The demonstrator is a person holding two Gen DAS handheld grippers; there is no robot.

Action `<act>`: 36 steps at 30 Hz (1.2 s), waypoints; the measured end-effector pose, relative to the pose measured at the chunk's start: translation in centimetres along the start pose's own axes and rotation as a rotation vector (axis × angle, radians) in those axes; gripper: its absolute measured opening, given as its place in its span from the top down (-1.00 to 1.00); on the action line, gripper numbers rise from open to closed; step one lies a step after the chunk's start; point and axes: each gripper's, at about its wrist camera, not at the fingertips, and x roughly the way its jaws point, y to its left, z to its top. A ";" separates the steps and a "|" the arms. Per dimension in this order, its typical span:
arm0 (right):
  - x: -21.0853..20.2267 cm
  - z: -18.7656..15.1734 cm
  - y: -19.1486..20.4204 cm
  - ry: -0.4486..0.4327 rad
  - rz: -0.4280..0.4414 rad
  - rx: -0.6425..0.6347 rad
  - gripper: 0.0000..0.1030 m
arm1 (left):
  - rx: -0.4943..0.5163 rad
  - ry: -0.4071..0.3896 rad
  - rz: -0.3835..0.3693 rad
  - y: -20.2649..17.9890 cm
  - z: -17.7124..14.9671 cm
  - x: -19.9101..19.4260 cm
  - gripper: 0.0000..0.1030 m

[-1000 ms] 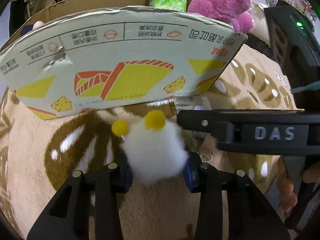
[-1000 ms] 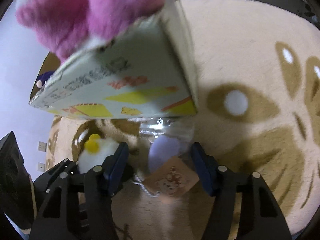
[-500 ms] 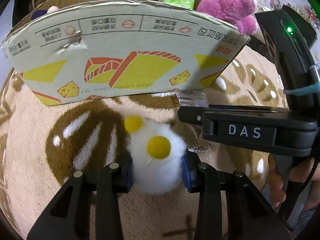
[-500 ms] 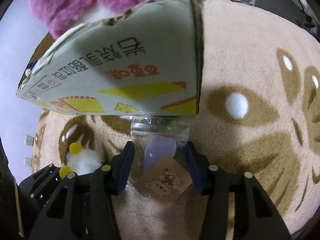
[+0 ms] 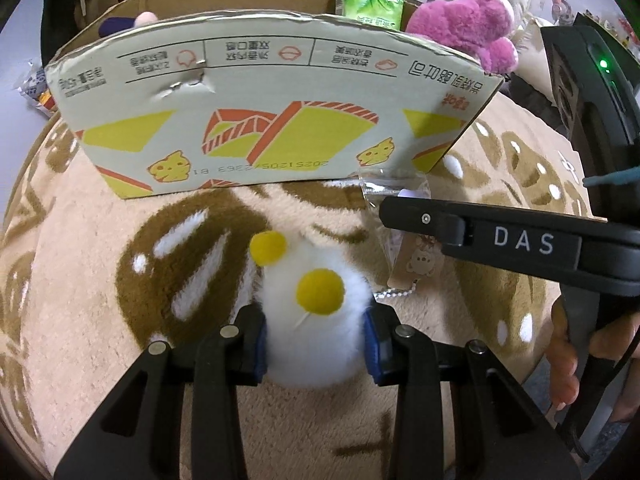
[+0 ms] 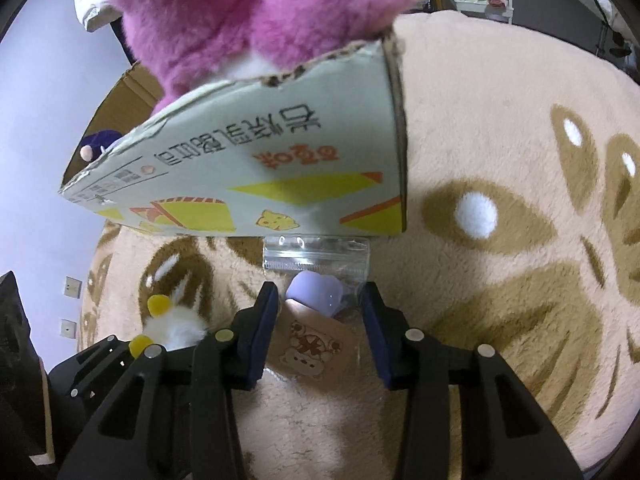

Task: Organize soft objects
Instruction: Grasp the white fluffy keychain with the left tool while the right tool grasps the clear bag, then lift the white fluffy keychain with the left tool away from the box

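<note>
The cardboard box (image 5: 276, 120), standing on the tan rug (image 5: 80, 280) with a pink plush toy (image 5: 464, 28) already leaning over its rim, is the biggest worry: its tall, torn front wall could catch whatever is carried over it. The left tongs (image 5: 316, 344) are clamped on the white fluffy toy (image 5: 316, 320) with yellow pom-poms, a springy thing that could squirm out, while the right tongs (image 6: 320, 332) have just been closing around the clear bag (image 6: 316, 280) on the rug against the box, whose slick film may slide away or crumple. Readable writing is scant: "DAS" on the right tongs' arm, upside-down Chinese print and a date code I cannot read on the box, and a bear picture on the bag's card.
</note>
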 end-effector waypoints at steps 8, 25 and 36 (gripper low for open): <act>-1.5 -0.3 0.5 -0.042 0.033 -0.024 0.17 | -0.009 -0.028 0.024 0.3 -0.5 -1.6 0.36; -8.0 -1.4 1.4 -0.220 0.107 -0.112 0.70 | -0.033 -0.123 0.104 0.5 -1.4 -5.8 0.38; -5.9 -1.3 1.5 -0.122 0.122 -0.104 0.64 | -0.107 -0.140 0.133 2.1 -1.1 -6.7 0.38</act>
